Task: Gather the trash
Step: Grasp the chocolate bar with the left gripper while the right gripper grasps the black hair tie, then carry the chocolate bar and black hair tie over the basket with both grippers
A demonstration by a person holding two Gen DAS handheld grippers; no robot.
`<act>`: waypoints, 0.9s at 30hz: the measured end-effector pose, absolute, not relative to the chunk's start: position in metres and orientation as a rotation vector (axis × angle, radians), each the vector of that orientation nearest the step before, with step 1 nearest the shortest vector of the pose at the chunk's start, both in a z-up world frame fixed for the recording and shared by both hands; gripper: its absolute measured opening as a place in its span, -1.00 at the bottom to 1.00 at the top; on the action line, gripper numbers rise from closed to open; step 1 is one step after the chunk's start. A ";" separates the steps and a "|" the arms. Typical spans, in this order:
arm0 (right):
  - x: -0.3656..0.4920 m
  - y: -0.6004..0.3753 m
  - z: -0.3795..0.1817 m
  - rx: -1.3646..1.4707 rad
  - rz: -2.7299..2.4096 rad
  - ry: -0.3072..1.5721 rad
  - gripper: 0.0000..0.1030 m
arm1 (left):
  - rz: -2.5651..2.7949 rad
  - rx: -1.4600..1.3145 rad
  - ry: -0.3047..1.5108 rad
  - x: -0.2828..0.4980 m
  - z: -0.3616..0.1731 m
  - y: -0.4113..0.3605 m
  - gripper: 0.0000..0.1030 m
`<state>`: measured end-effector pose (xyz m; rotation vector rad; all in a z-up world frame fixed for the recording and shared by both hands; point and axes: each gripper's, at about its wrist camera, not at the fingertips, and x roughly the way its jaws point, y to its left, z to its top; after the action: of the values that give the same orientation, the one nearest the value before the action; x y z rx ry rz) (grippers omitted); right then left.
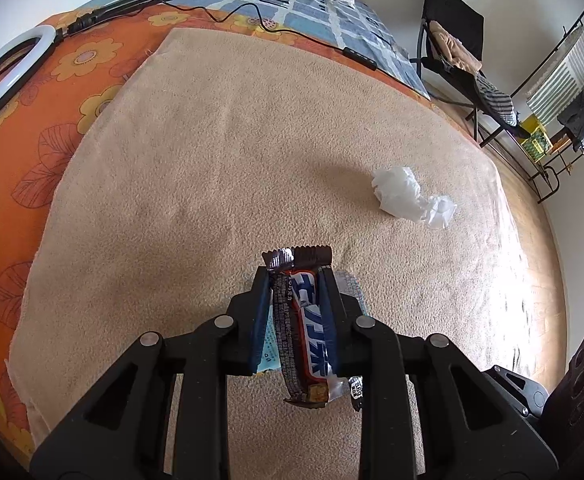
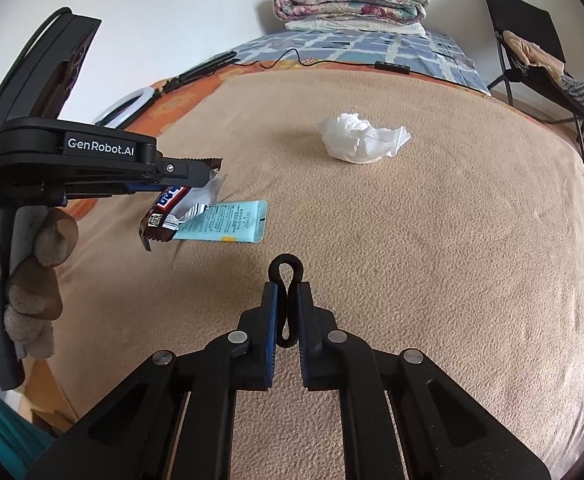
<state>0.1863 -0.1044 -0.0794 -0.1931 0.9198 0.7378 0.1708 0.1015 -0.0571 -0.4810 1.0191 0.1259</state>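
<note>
Right gripper (image 2: pixel 288 300), nearest the lens: jaws pressed together on a thin black elastic loop (image 2: pixel 286 270), probably a hair tie, whose rounded end pokes out just beyond the fingertips. Left gripper (image 1: pixel 295 280): jaws narrowed onto a brown, blue and white chocolate-bar wrapper (image 1: pixel 305 324), clamped lengthwise between the pads and lifted clear of the tan blanket (image 1: pixel 212 160); its serrated end sticks out past the tips and its torn end hangs back below them. In the right wrist view a gloved hand (image 2: pixel 36 272) carries this left gripper, off to the left of the right one.

Directly beneath the left gripper, touching the blanket, lies a flat light-blue sachet (image 2: pixel 232 222). Farther ahead and to the right of both grippers sits a crumpled white tissue (image 2: pixel 361 140), well apart from the sachet.

Judged step: both pieces gripped, ready to be carried off; no bin is visible. To do it well, keep both grips firm during the carry, since the loop is slim and the wrapper dangles, then return for the sachet, which will likely need a pinch at one edge.

Count: one wrapper, one loop, one sachet, one tissue; two held, two left
</note>
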 end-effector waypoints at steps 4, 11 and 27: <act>0.185 -0.107 -0.069 -0.178 0.740 0.902 -0.86 | 0.118 -0.488 1.001 0.165 -0.046 0.101 -0.55; 0.180 -0.114 -0.052 -0.174 0.736 0.878 -0.86 | 0.094 -0.476 0.970 0.144 -0.023 0.094 -0.55; 0.137 -0.132 -0.012 -0.196 0.747 0.813 -0.86 | 0.019 -0.388 0.895 0.076 0.023 0.059 -0.55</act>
<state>0.1375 -0.1325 -0.0116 -0.1961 0.8127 0.7475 0.0759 0.0590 0.0230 -0.3882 0.8952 0.0195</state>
